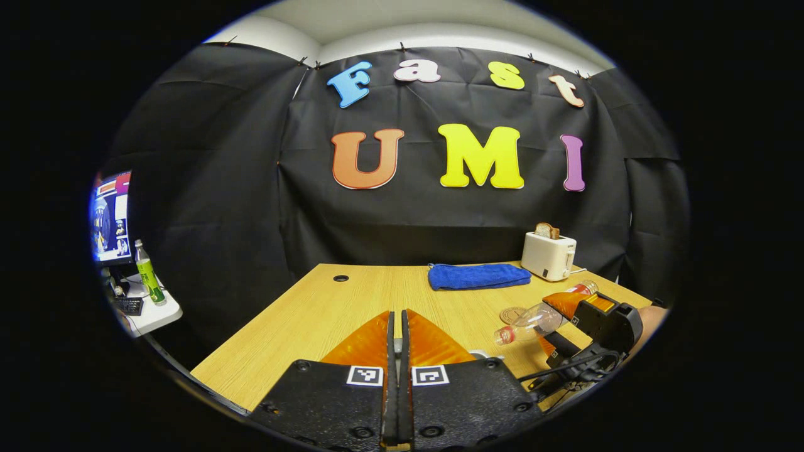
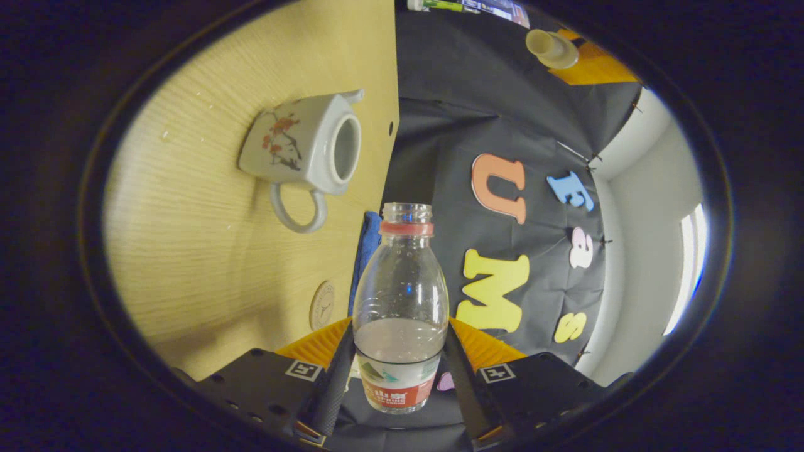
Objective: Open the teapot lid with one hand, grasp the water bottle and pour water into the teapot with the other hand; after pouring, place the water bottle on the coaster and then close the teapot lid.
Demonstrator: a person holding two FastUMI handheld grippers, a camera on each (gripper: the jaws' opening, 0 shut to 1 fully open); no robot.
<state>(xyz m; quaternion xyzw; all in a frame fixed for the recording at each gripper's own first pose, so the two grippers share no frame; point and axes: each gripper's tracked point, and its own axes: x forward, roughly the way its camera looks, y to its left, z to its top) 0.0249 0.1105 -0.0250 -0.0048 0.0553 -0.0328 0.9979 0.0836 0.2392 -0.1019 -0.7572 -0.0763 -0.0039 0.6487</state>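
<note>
My right gripper [image 2: 397, 326] is shut on a clear water bottle [image 2: 402, 282] with a red neck ring and no cap; some water sits in its lower part. The bottle lies tilted, its mouth pointing toward the white flowered teapot [image 2: 308, 147], which stands open on the table with its handle facing me. No stream shows. In the left gripper view the right gripper [image 1: 584, 314] holds the bottle [image 1: 534, 320] above the table. My left gripper [image 1: 396, 317] has its fingers together. In the right gripper view the left gripper [image 2: 587, 66] holds the beige lid [image 2: 553, 47] up high.
A round coaster [image 1: 512, 314] lies on the wooden table [image 1: 326, 314], near a folded blue towel [image 1: 478, 276]. A white toaster [image 1: 548, 254] with bread stands at the back right. A side desk at the left carries a green bottle [image 1: 149, 273] and a monitor [image 1: 112, 216].
</note>
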